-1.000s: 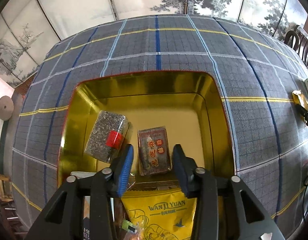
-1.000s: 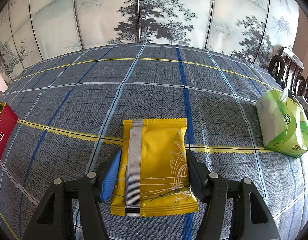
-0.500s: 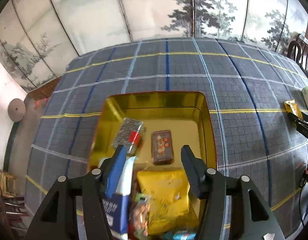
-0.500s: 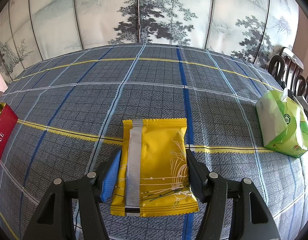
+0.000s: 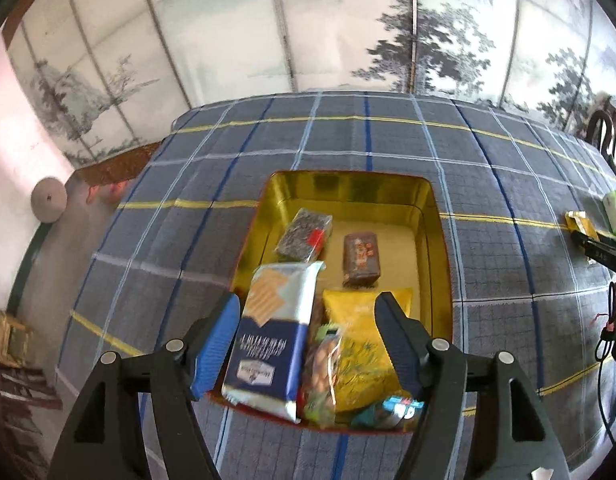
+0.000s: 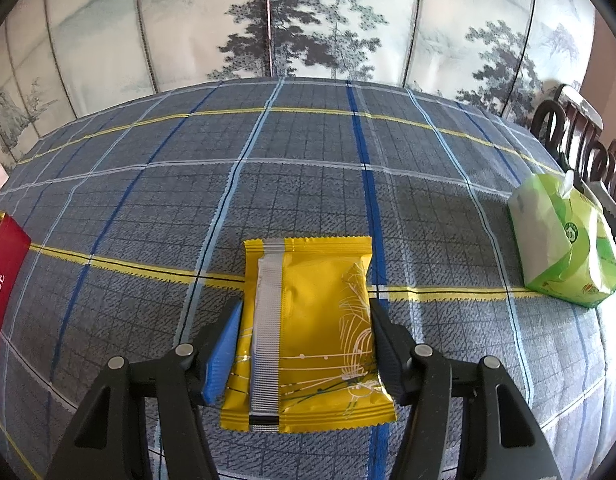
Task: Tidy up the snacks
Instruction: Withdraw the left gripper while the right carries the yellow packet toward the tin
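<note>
Pouch point(image 6: 308, 328) of yellow foil, flat, seam side up, on plaid tablecloth point(image 6: 308, 180), well apart from gold tin point(image 5: 440, 240). Right gripper point(image 6: 303, 312) straddling it, pads right at the two long side edges, no crush visible, so not yet a pinch. Likely light, thin, crinkly, slick film over a soft, possibly crumbly filling. Best taken across the puffed middle rather than the crimped ends; by the look of it, would bow or slip under too gentle a nip and dent under a hard one. Silver ribbed back seam down the left of centre, zigzag-cut ends, fine white line print. Left gripper point(image 5: 308, 300) above the tin's near end, jaws opening, nothing between them. Tin rectangular, rounded corners, mirror-gold inside, red outside. Already in it: blue-and-white cracker pack point(image 5: 271, 332) leaning over the near rim, yellow bag point(image 5: 360, 344), brown wrapped block point(image 5: 360, 256), clear pack of dark seeds point(image 5: 303, 234), small bits at the near wall too blurred to name. Off to the right, green soft tissue pack point(image 6: 564, 248), probably not a snack. Cloth woven, matte, likely grippy enough to hold the pouch put.
</note>
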Action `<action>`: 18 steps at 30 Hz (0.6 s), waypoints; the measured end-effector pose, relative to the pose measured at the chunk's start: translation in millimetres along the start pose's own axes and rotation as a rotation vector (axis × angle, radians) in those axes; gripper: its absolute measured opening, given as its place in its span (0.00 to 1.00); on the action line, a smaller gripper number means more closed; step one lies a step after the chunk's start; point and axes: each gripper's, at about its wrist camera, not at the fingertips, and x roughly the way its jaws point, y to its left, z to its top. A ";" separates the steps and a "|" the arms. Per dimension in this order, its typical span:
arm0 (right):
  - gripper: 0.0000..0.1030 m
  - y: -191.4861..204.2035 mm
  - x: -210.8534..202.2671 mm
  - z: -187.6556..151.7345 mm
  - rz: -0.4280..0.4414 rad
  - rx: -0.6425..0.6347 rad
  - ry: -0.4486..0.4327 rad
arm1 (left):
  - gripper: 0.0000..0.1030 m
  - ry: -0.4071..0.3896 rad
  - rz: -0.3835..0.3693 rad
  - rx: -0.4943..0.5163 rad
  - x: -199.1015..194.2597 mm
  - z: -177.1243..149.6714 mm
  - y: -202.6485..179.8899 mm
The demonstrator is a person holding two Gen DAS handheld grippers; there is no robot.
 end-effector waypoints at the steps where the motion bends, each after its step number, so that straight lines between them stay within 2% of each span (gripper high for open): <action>1: 0.59 0.5 -0.1 0.1 -0.005 0.001 0.003 | 0.66 0.007 -0.004 -0.013 0.0 -2.9 2.9; 9: 0.59 9.7 -12.2 -7.3 -0.031 0.020 -0.016 | 0.67 0.011 0.027 -0.056 -5.9 -24.7 20.2; 11: 0.59 14.9 -20.6 -7.3 -0.016 0.026 -0.027 | 0.71 0.010 0.035 -0.062 -6.4 -27.8 23.3; 18: 0.59 59.0 -60.2 1.6 0.082 0.011 -0.075 | 0.72 0.011 0.049 -0.105 -9.0 -38.5 41.4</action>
